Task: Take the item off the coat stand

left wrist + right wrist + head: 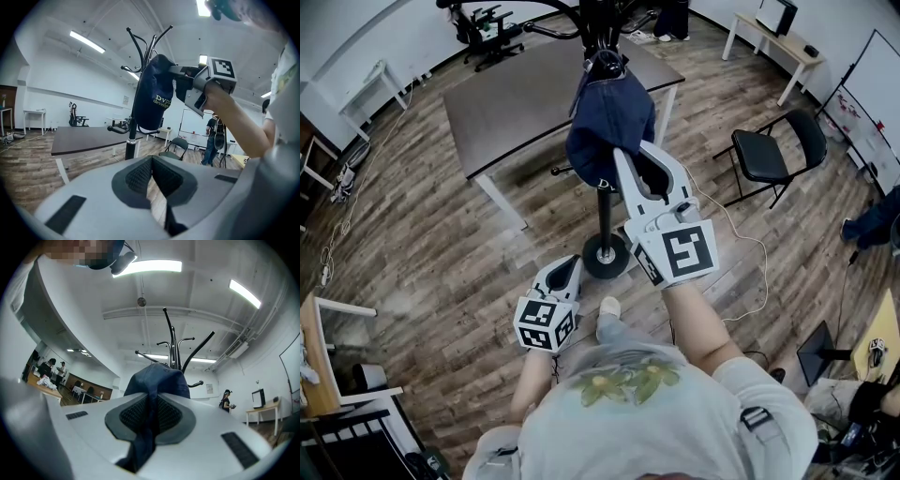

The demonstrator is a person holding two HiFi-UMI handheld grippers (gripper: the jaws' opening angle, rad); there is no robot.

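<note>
A navy blue cap [609, 117] hangs on the black coat stand [607, 255], draped over its upper hooks. My right gripper [642, 159] is raised to the cap's lower edge and shut on its fabric. In the right gripper view the cloth [157, 378] runs down between the pads, with the stand's hooks [173, 341] behind. The left gripper view shows the cap [152, 93], with pale lettering, on the pole [132, 136], and the right gripper [180, 75] clamped to its side. My left gripper [567, 272] hangs low near the stand's base, jaws [151, 176] shut on nothing.
A dark table [525, 103] stands just behind the stand. A black folding chair [773, 150] is at the right, with a white cable [750, 272] on the wooden floor. A pale desk [773, 37] is at the far right. A person [213, 136] stands further off.
</note>
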